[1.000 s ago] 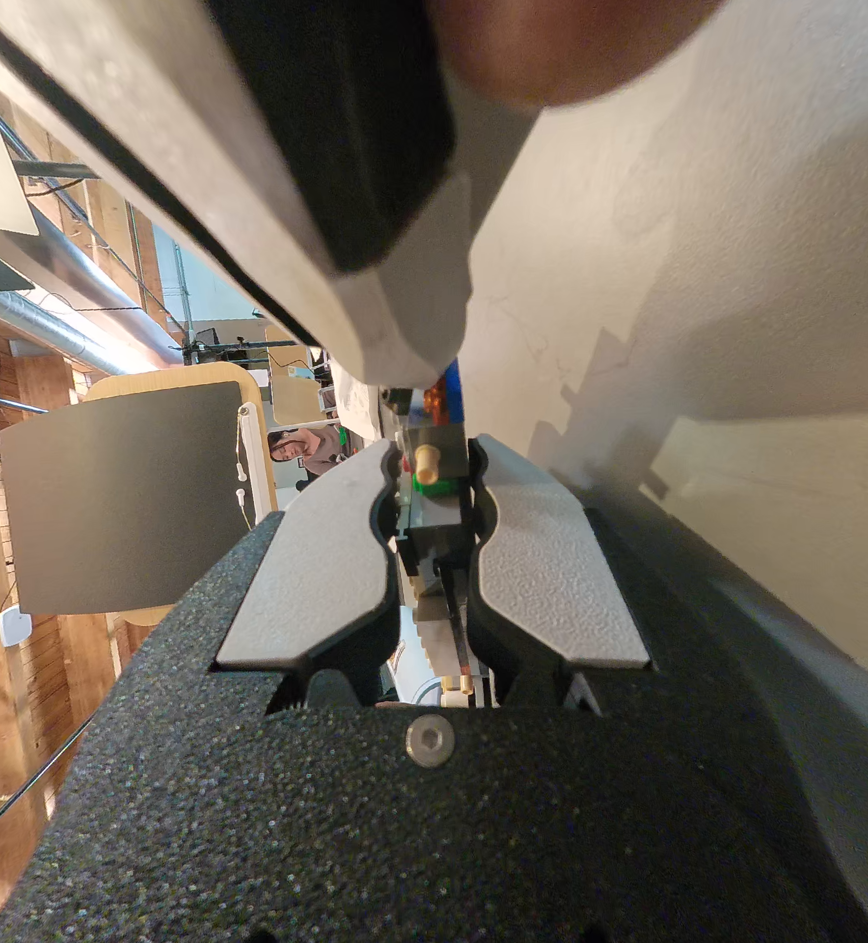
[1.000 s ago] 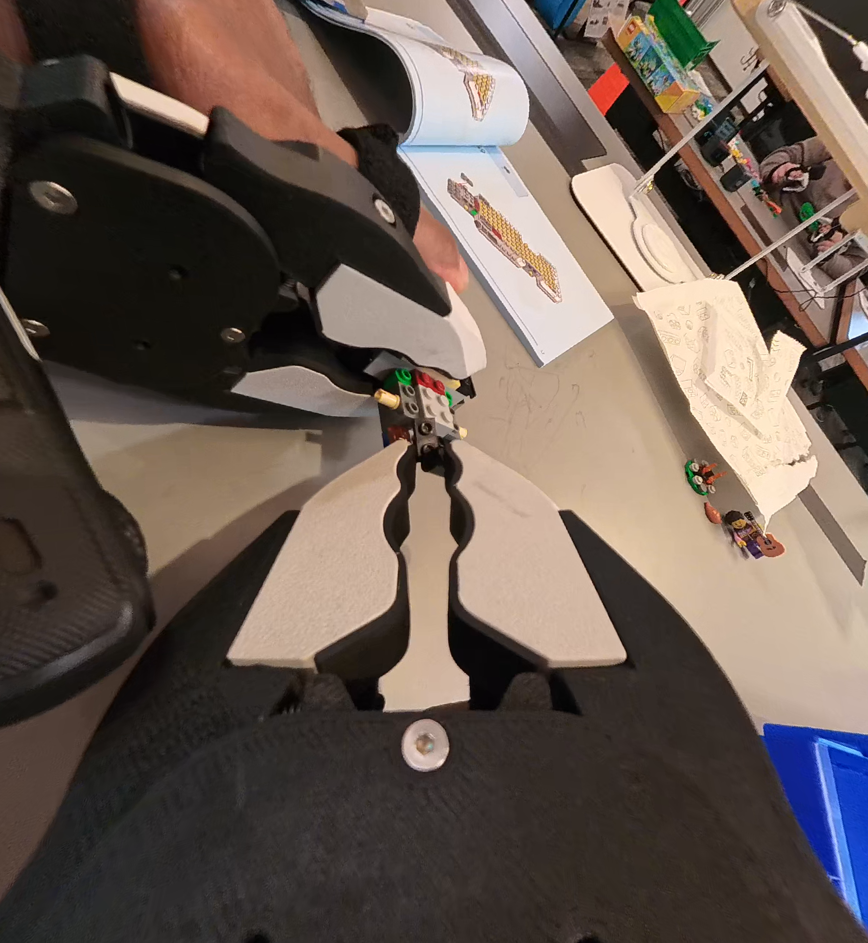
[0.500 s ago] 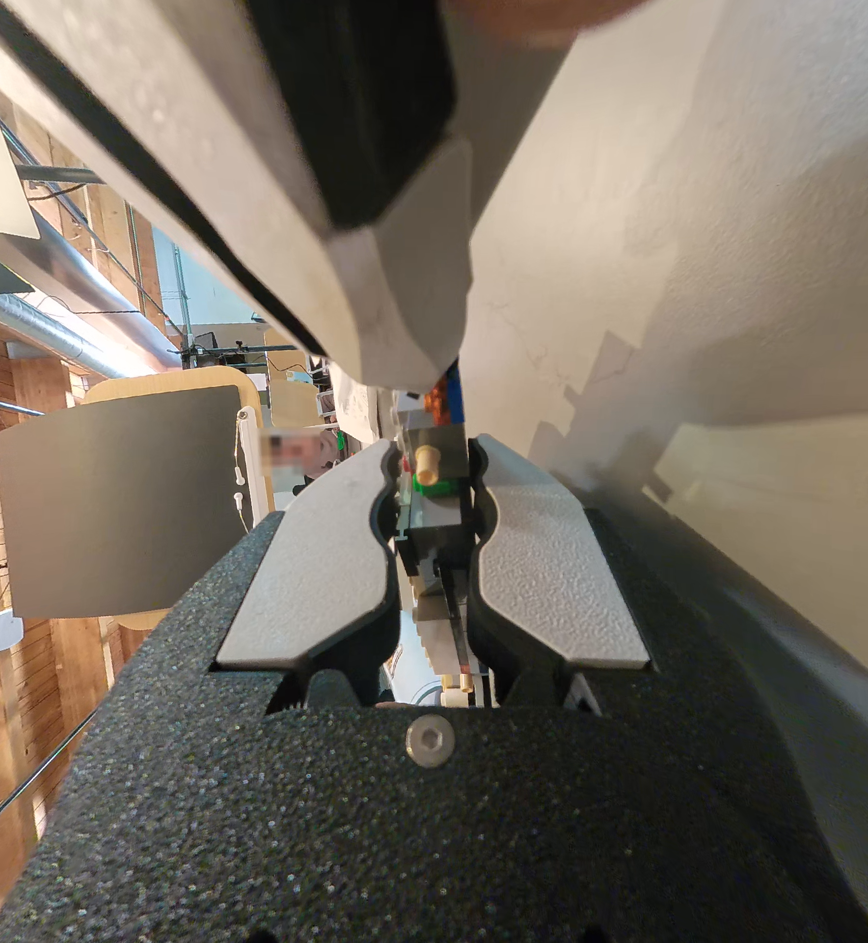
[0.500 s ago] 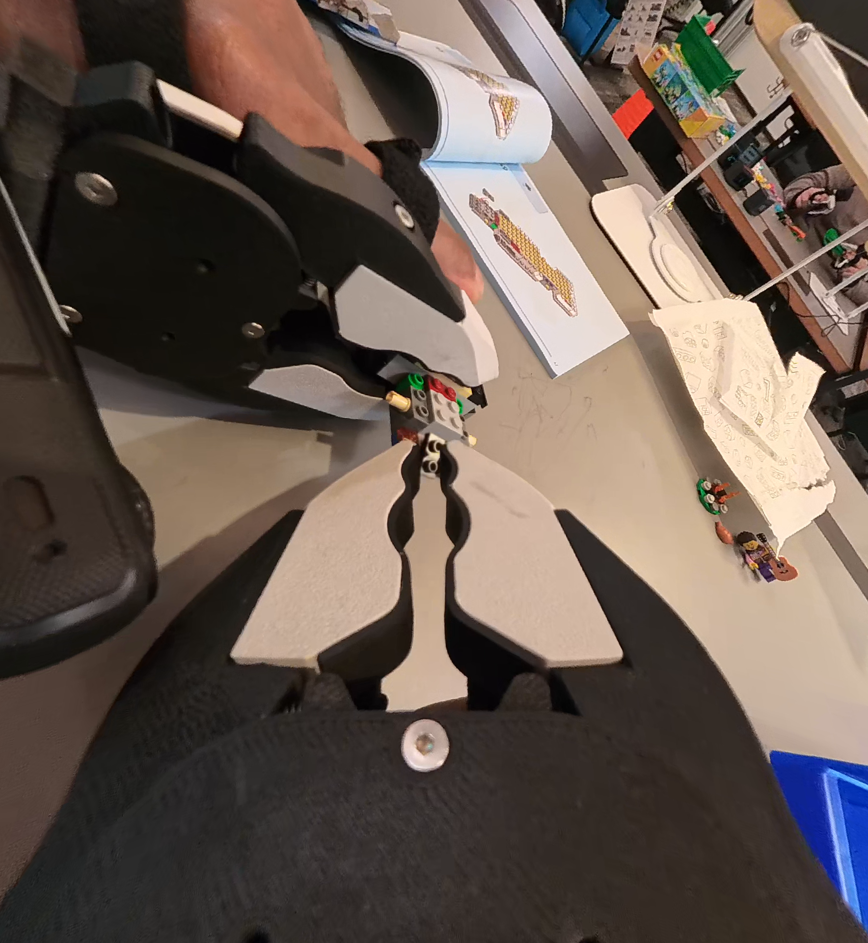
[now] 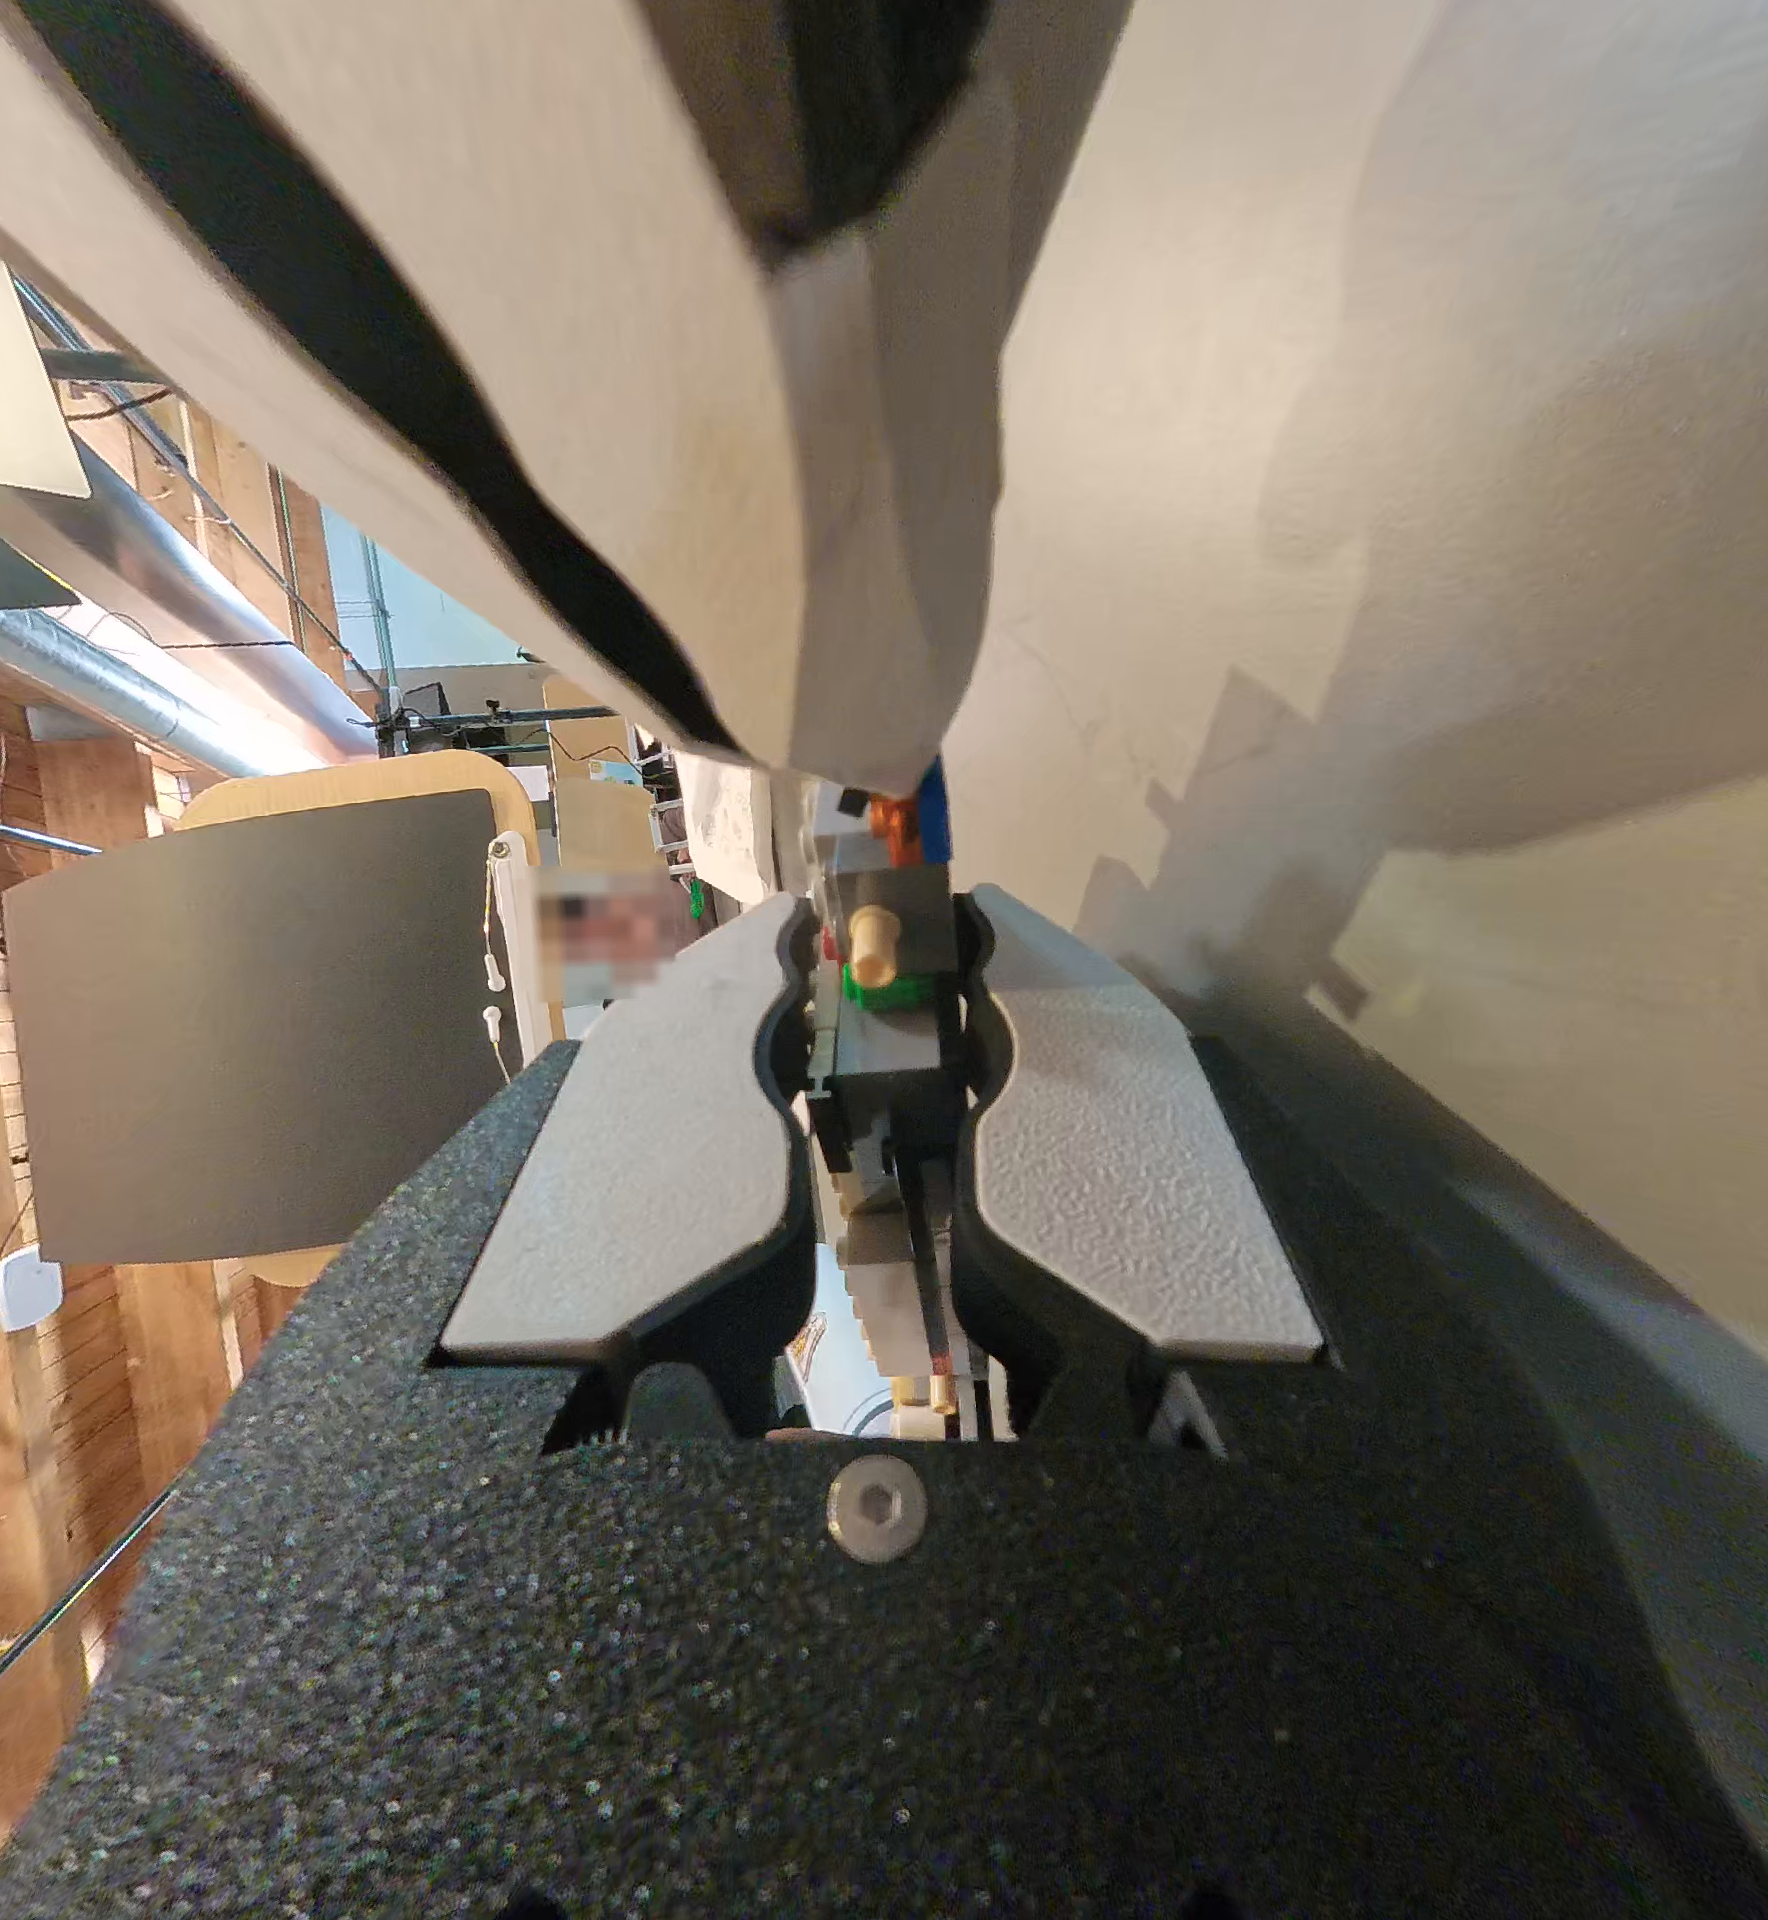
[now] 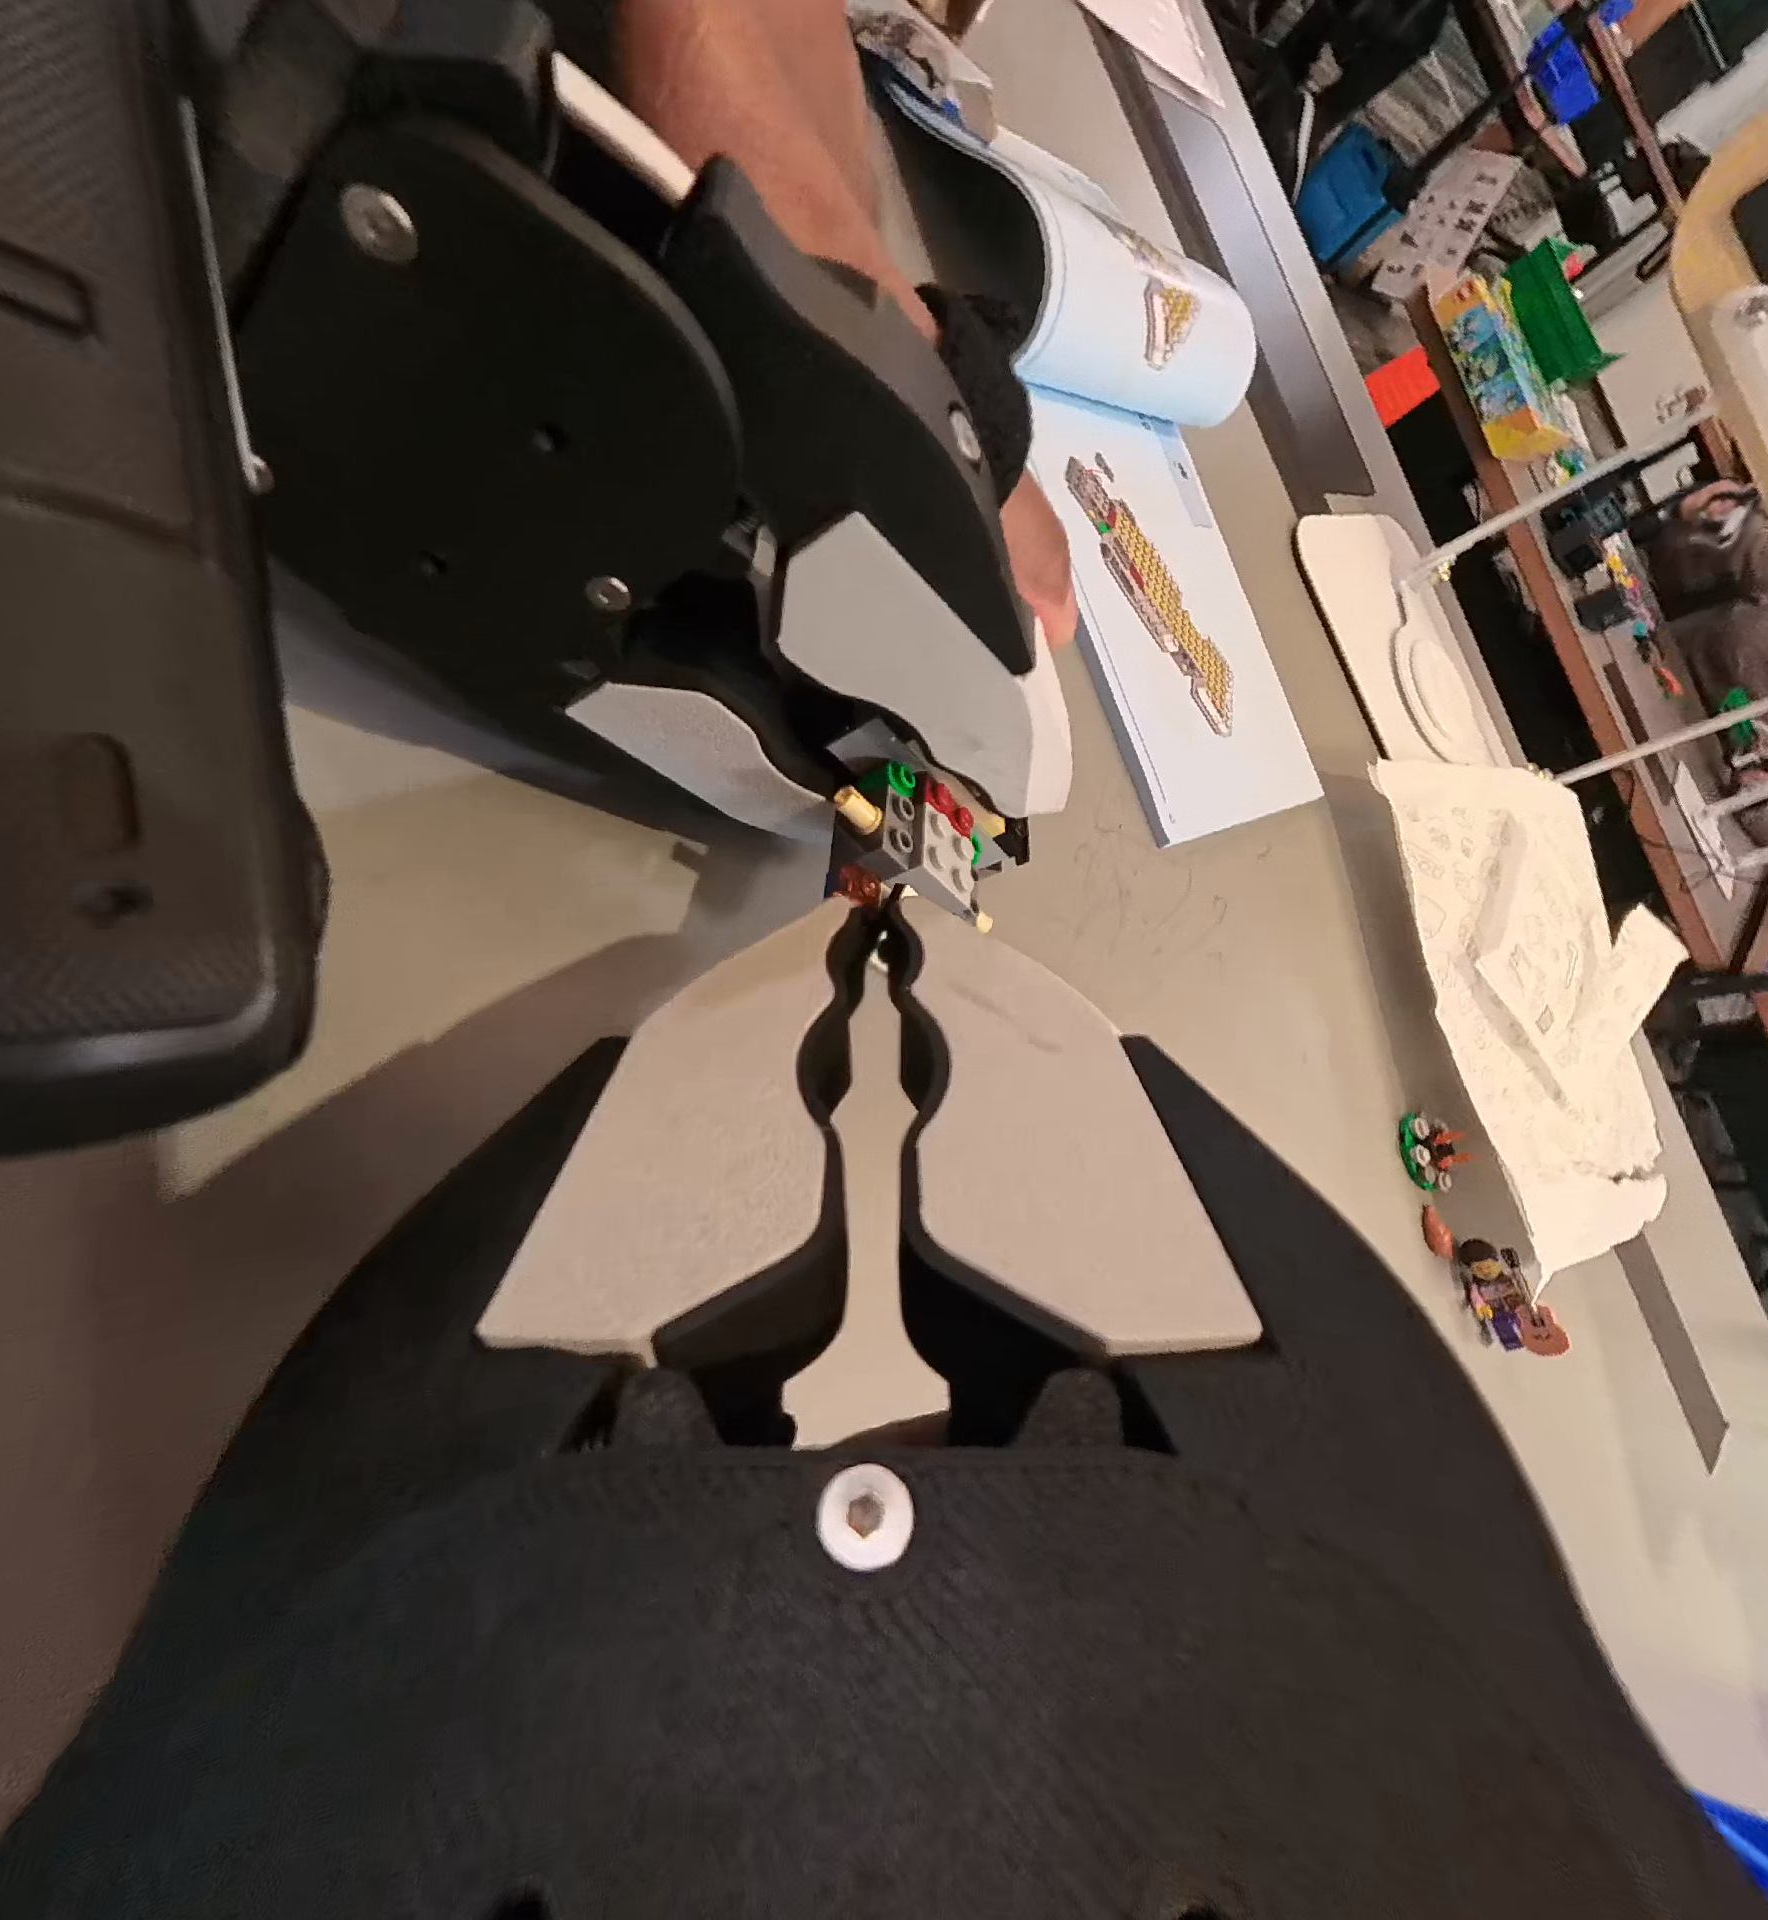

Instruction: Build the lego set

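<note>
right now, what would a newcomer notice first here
The small brick assembly of grey, green and red pieces, clamped in the left gripper above the table, with the right gripper closed at its lower edge. Behind it lies an open instruction booklet; a minifigure lies at the right.

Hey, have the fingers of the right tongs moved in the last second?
Yes: both fingers closed inward toward the line above the silver screw, narrowing their gap; tips meet at the brick model.

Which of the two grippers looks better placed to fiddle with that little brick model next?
Probably the right gripper: its tips are pinched at the near end of the brick model, while the left gripper is already clamped around the model, steadying it.
</note>
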Demonstrator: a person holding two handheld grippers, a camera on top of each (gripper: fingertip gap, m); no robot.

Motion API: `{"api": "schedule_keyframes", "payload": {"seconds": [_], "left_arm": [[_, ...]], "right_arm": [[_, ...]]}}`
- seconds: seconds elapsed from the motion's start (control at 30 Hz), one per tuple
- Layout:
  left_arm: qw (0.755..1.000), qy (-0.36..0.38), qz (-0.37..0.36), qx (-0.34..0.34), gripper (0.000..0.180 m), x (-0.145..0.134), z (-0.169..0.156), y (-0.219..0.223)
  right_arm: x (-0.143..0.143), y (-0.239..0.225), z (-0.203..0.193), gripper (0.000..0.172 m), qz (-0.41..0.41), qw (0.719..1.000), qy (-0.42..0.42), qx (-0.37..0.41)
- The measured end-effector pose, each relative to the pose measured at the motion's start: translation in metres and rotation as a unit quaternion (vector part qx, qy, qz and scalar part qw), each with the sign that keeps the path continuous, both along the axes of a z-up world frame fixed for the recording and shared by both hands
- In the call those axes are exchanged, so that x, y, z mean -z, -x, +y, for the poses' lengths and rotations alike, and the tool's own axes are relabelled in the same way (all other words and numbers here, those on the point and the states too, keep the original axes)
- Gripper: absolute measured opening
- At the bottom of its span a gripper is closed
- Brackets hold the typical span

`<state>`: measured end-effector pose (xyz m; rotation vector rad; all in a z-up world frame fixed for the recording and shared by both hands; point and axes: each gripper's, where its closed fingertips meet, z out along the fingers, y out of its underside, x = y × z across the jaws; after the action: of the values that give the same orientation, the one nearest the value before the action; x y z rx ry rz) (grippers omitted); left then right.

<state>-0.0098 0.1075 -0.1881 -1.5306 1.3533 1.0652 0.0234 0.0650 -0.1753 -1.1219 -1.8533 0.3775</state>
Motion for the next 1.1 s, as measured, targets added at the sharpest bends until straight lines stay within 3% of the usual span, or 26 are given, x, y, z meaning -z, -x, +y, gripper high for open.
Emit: {"api": "schedule_keyframes", "payload": {"seconds": [0.23,0.5,1.1], "left_arm": [[1.0,0.003,0.002,0.002,0.026,0.0017,-0.0005,-0.0009],[1.0,0.006,0.004,0.006,0.026,0.0036,-0.0013,-0.002],[1.0,0.003,-0.005,0.009,0.026,0.0009,-0.002,-0.0045]], "right_arm": [[0.0024,-0.0009,-0.0007,0.007,-0.011,0.999,-0.011,-0.046],[0.0047,-0.0019,-0.001,0.011,-0.018,0.991,-0.083,-0.098],[0.0035,-0.0017,0.0034,0.014,-0.009,0.969,-0.206,-0.14]]}}
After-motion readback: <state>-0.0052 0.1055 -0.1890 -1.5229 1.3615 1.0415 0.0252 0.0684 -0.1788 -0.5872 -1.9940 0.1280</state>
